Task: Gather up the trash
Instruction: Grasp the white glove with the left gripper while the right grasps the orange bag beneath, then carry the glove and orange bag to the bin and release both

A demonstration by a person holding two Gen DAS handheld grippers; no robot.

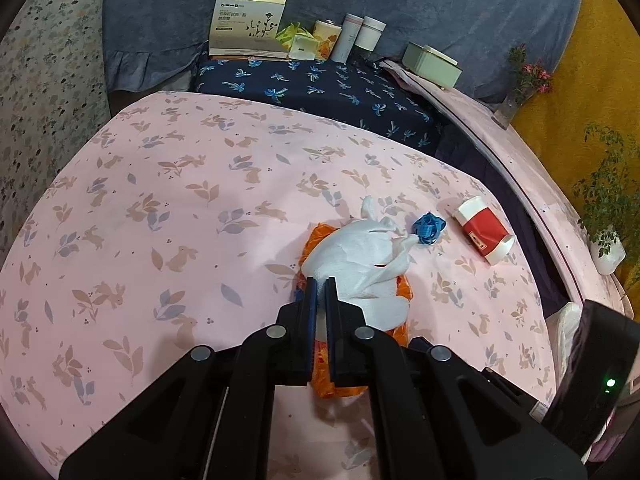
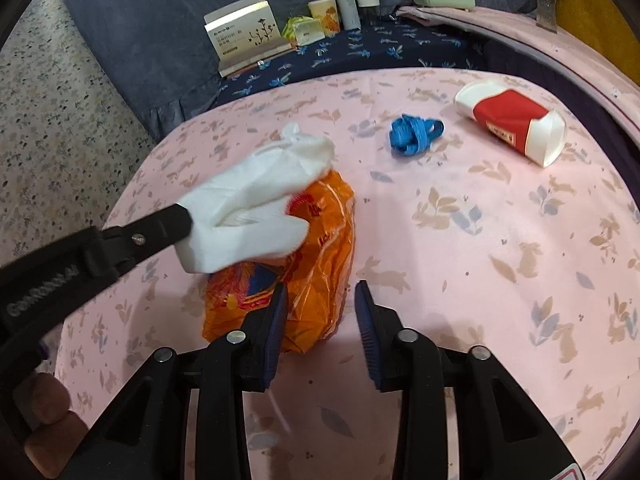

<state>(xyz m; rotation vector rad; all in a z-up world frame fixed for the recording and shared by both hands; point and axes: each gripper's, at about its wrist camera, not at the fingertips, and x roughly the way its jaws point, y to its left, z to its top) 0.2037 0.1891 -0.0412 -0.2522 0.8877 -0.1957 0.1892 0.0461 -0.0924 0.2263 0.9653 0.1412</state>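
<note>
A crumpled white tissue (image 1: 360, 256) lies on top of an orange plastic bag (image 1: 324, 372) on the pink rabbit-print cloth (image 1: 160, 200). My left gripper (image 1: 320, 286) is shut on the tissue's near edge. In the right wrist view it reaches in from the left (image 2: 186, 220), holding the tissue (image 2: 260, 188) over the bag (image 2: 316, 248). My right gripper (image 2: 320, 296) stands open at the bag's near end; its left finger (image 2: 276, 312) is over the bag, its right finger apart from it. A blue ribbon (image 2: 414, 134) and a red-and-white container (image 2: 512, 120) lie further right.
At the back, on a dark blue floral cloth (image 1: 320, 88), stand a white carton (image 1: 248, 24), several cans and cups (image 1: 352, 36) and a pale green box (image 1: 432, 64). A vase (image 1: 512, 100) and plants (image 1: 608, 208) stand to the right. A person's fingers (image 2: 44, 420) show at lower left.
</note>
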